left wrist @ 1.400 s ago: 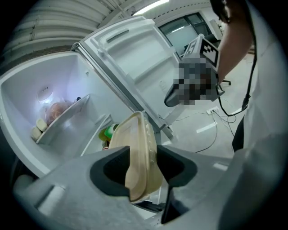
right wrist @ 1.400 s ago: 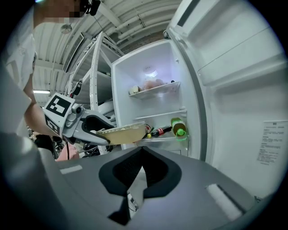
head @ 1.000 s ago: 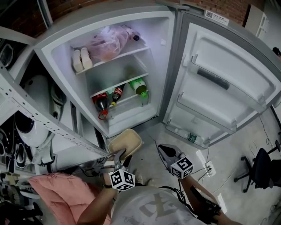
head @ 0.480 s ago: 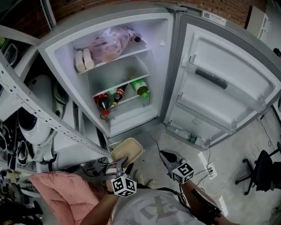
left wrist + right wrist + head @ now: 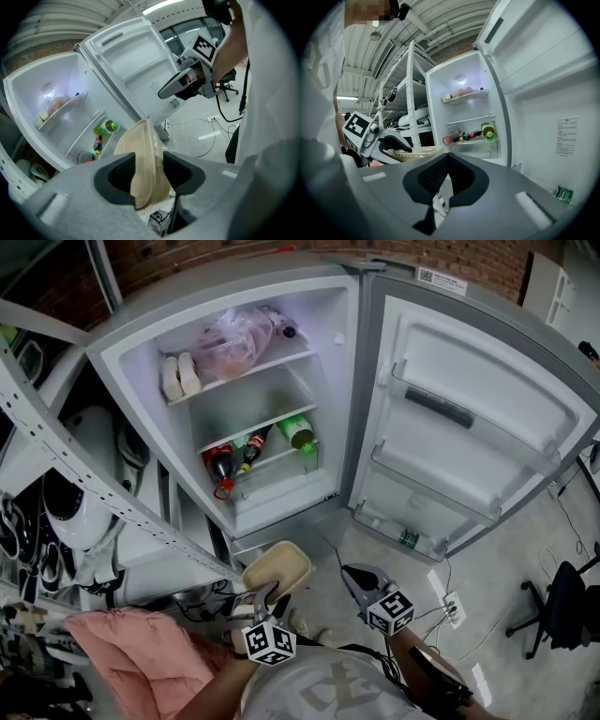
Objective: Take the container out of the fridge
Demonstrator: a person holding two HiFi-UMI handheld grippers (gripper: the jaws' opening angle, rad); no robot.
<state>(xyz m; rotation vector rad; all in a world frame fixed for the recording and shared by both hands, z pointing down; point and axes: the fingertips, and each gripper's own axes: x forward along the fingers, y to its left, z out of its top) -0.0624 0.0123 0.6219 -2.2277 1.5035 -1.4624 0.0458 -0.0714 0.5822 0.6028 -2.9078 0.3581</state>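
Drawn a little farther out since a second before, the container (image 5: 277,568) sat lower in the head view, well clear of the open fridge (image 5: 330,418) and above the floor (image 5: 487,568). It was a shallow tan box with rounded corners and a matching lid on top. The left gripper (image 5: 255,600) was clamped on its near edge. The right gripper (image 5: 357,578) hung just beside it, jaws pressed together on nothing.

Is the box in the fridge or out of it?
Out. The left gripper holds the box over the floor, in front of the open fridge.
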